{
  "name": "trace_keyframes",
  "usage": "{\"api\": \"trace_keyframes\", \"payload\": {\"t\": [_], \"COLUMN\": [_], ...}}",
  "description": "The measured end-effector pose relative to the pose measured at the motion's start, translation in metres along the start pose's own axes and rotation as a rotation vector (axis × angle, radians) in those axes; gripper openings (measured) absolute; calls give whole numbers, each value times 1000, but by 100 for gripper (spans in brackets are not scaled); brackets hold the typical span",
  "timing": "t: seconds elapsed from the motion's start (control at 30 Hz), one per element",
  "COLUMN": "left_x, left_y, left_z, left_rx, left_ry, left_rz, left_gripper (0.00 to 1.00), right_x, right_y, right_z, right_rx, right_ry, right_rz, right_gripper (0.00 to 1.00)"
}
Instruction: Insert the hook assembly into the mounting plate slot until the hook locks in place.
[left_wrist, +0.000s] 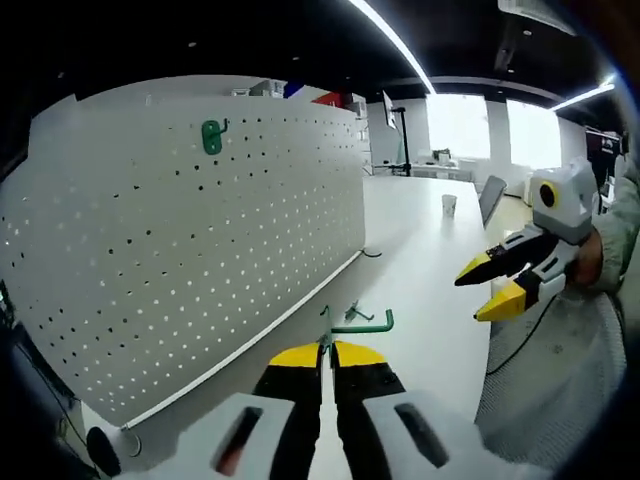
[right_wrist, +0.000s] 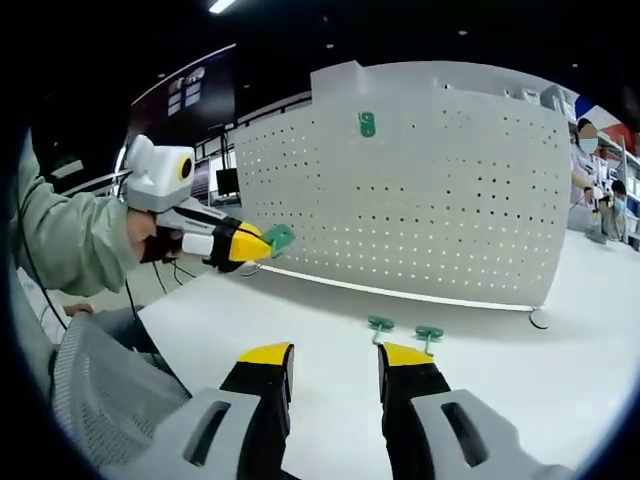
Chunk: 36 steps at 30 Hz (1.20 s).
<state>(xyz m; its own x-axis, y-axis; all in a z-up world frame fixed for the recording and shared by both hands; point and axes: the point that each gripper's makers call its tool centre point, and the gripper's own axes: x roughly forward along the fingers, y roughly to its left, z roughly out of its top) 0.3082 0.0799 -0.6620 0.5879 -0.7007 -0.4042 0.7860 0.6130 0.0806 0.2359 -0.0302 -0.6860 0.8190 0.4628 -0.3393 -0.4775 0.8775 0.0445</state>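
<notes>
A big white worktop (right_wrist: 330, 380) carries everything. A white board full of little holes (right_wrist: 420, 200) stands upright on it, along the far side. Two small green hooks (right_wrist: 381, 325) (right_wrist: 429, 333) lie on the worktop just in front of the board, close beside each other. Far off along the worktop stands a small white cup (left_wrist: 449, 205).

Pegboard (right_wrist: 440, 190): white panel, matt painted look, smooth, punched with small round holes. Desk (right_wrist: 330, 370): white, smooth, low sheen. Green hooks (right_wrist: 380, 324) on desk: look like plastic, slightly glossy. Hook held in left gripper (left_wrist: 326, 352): thin green rod. Gripper tips: yellow over black, matt, plastic-like; bodies white, smooth. Mesh cloth (right_wrist: 100, 380), grey, near the person. Sleeve (right_wrist: 70, 240): pale soft fabric.
</notes>
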Motion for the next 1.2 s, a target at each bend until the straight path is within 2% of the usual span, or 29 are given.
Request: {"api": "trace_keyframes", "payload": {"t": [0.2,0.33,0.43,0.77,1.2], "left_x": [-11,-17,-20,-27,-35], "left_y": [-7,-9,-9,-14,-21], "left_z": [4,7,10,21,28], "left_rx": [-27,-36,-42,-55,-107], "left_ry": [-24,-41,-58,-113,-162], "left_rz": [11,21,32,46,40], "left_gripper": [3,3,3,3,3], "right_x": [-1,-2,-4,-7,-7], "right_y": [11,17,21,34,59], "right_z": [8,13,26,64,96], "right_rx": [-15,-23,12,19,24], "right_ry": [-25,-30,-65,-136,-198], "right_rz": [45,62,67,101,164], "right_gripper": [26,25,26,26,24]}}
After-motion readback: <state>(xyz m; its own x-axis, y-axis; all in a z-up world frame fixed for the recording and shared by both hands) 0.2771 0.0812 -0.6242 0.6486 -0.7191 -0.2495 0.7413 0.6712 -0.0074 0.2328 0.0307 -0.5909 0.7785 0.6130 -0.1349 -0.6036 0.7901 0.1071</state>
